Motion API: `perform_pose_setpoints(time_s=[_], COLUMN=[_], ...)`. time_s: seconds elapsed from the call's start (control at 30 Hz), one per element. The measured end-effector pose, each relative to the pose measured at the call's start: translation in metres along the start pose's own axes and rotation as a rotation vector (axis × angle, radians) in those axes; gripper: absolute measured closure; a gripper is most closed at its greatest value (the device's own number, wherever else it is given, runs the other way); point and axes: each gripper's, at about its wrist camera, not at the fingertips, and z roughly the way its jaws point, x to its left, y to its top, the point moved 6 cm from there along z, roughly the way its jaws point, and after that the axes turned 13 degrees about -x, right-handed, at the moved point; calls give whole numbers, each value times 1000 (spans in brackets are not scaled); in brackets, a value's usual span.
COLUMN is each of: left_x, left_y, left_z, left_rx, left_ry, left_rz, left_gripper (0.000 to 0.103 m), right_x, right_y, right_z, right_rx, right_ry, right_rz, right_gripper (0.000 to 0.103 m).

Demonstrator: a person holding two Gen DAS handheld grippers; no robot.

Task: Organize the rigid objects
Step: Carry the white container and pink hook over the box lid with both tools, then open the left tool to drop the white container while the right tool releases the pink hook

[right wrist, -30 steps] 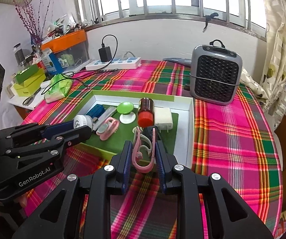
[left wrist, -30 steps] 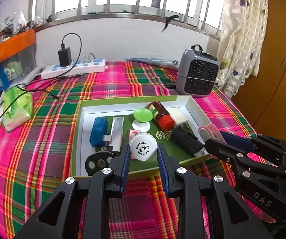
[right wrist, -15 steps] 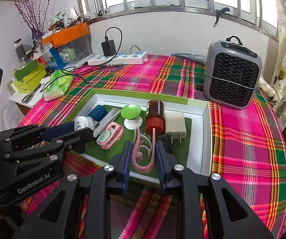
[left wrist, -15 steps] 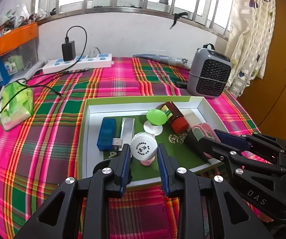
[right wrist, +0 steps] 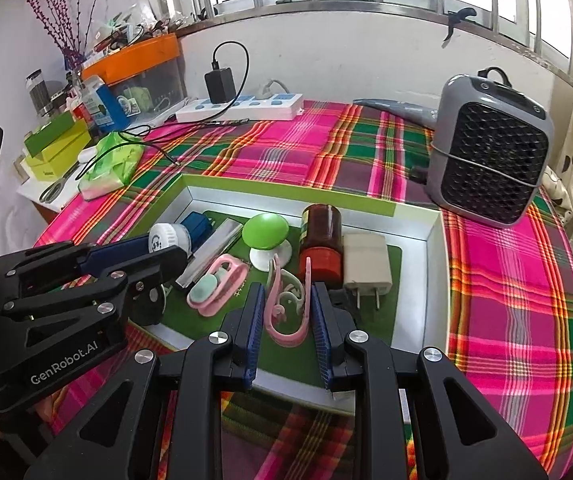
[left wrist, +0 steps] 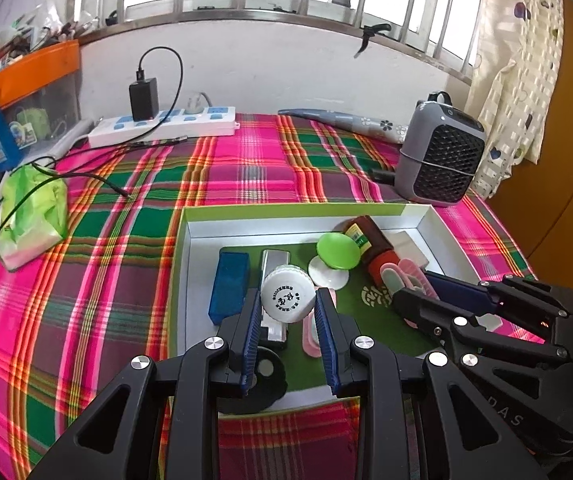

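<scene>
Now white cap [left wrist: 286, 299] clamped in left gripper [left wrist: 286, 309], pink clip [right wrist: 288, 307] in right gripper [right wrist: 288, 305] (over tray [left wrist: 190, 236]).

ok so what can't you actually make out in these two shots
- Left wrist: black round thing, mostly behind the left gripper holding the white jar.
- Left wrist: jar lid print, too small to read.
- Right wrist: pink clip in the right gripper, lower end hidden by fingers.

Left gripper [left wrist: 287, 312] low in the frame's centre, blue pads clamped on a white round cap [left wrist: 287, 299], right gripper [right wrist: 288, 308] lower centre of its view, fingers pinching a pink curved clip [right wrist: 289, 306]
</scene>
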Motion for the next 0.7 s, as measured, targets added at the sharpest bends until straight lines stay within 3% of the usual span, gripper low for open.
perform_pose_setpoints(time_s=[0.7], left_x=[9], left_y=[-5], left_z=[19], left_rx=[29], left_ry=[16], left_rz=[-9], left_gripper=[77], right_x=[1], right_y=[-7], right_z=[19], right_rx=[39], right_ry=[8], right_rz=[-13], right_gripper=[78])
